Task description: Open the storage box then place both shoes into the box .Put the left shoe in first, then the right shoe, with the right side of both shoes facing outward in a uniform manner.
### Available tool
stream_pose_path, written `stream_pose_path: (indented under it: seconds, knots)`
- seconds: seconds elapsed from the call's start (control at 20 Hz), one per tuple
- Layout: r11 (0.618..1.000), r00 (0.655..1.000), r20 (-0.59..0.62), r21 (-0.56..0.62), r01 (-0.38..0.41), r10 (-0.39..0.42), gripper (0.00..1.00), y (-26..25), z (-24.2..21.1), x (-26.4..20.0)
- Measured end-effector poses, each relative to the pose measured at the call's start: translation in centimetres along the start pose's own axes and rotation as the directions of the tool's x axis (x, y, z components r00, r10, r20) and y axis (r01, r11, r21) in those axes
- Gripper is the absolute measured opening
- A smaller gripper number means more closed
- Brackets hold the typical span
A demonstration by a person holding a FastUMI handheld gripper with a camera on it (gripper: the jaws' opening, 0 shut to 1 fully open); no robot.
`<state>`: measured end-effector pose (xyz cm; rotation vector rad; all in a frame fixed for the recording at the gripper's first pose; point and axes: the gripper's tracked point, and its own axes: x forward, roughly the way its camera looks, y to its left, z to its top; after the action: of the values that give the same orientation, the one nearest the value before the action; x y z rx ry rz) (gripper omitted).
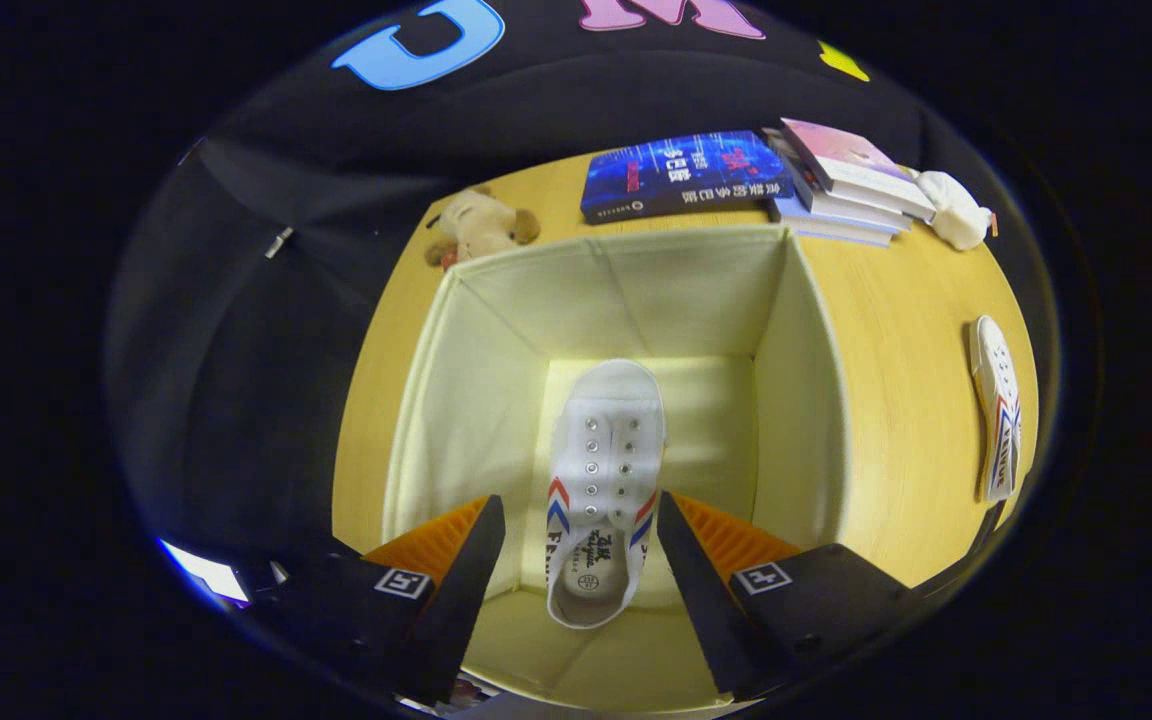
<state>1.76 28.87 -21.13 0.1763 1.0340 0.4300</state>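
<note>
I look straight down into the open cream fabric storage box (pixel 496 400) on the wooden table. A white canvas shoe (pixel 604 450) with red and blue stripes sits inside it, toe pointing away from me and its heel opening towards the fingers. My gripper (pixel 578 503) hovers over the near side of the box. Its fingers stand open on either side of the shoe's heel, and a gap shows at the left finger. The second white shoe (pixel 996 410) lies on its side on the table, to the right of the box.
Beyond the box lie a blue book (pixel 681 175) and a stack of books (pixel 846 185). A brown plush toy (pixel 476 228) sits at the box's far left corner, and a white soft toy (pixel 956 208) lies past the stack. The table (pixel 896 340) has bare wood right of the box.
</note>
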Motion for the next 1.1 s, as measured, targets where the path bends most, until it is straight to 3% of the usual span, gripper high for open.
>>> stream_pose_path:
  seconds: [0.1,0.35,0.6,1.1]
  knots:
    - [1.0,0.998,0.063,-0.029,-0.002,0.004,0.99,-0.7,1.5,-2.6]
    - [0.997,0.986,0.168,-0.075,0.014,-0.001,0.99,-5.2,3.3,-8.9]
    - [0.986,0.971,0.212,-0.104,0.131,-0.106,0.99,-14.5,3.9,-12.4]
    - [0.946,0.934,0.173,-0.026,0.322,-0.313,0.99,-33.6,2.2,-15.9]
